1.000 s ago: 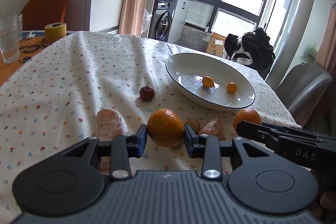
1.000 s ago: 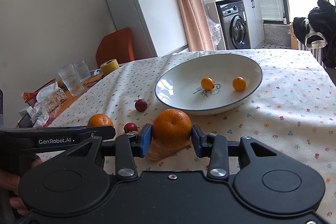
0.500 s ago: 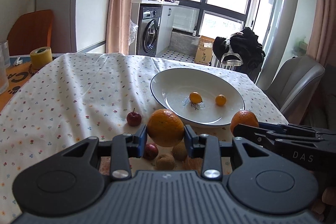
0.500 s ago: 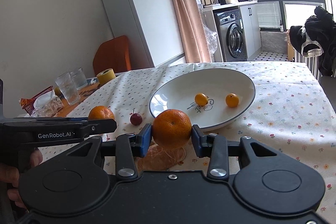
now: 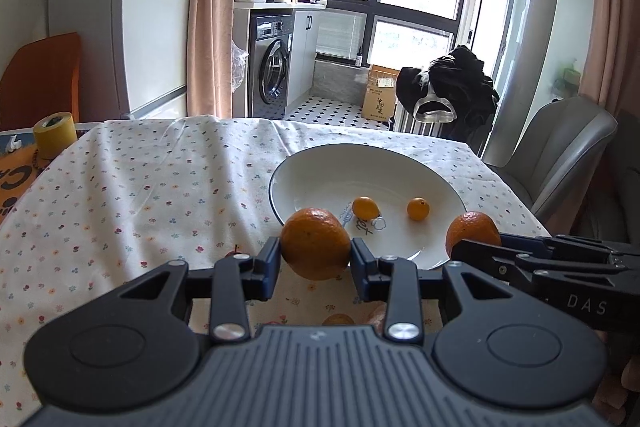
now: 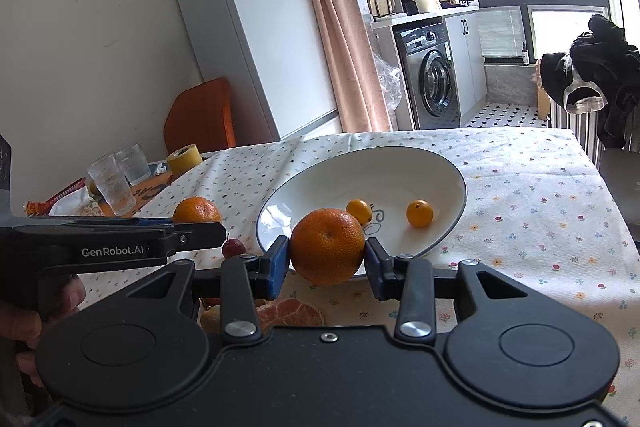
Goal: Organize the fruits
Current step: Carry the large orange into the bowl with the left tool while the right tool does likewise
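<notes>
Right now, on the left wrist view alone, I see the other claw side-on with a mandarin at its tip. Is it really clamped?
Observer: Yes. The right wrist view shows the right claw with both pads pressed on the mandarin.
Operator: Anything under it?
Observer: A peeled mandarin lies on the tablecloth just below that claw.
Operator: What is near the tape roll?
Observer: Two drinking glasses stand beside the yellow tape roll.

2 oranges (image 6: 327, 246) (image 6: 197, 209), 2 kumquats (image 6: 359, 211) (image 6: 419, 213), 1 plate (image 6: 436, 163), 2 glasses (image 6: 112, 185) (image 6: 134, 163), 1 tape roll (image 6: 183, 159)
</notes>
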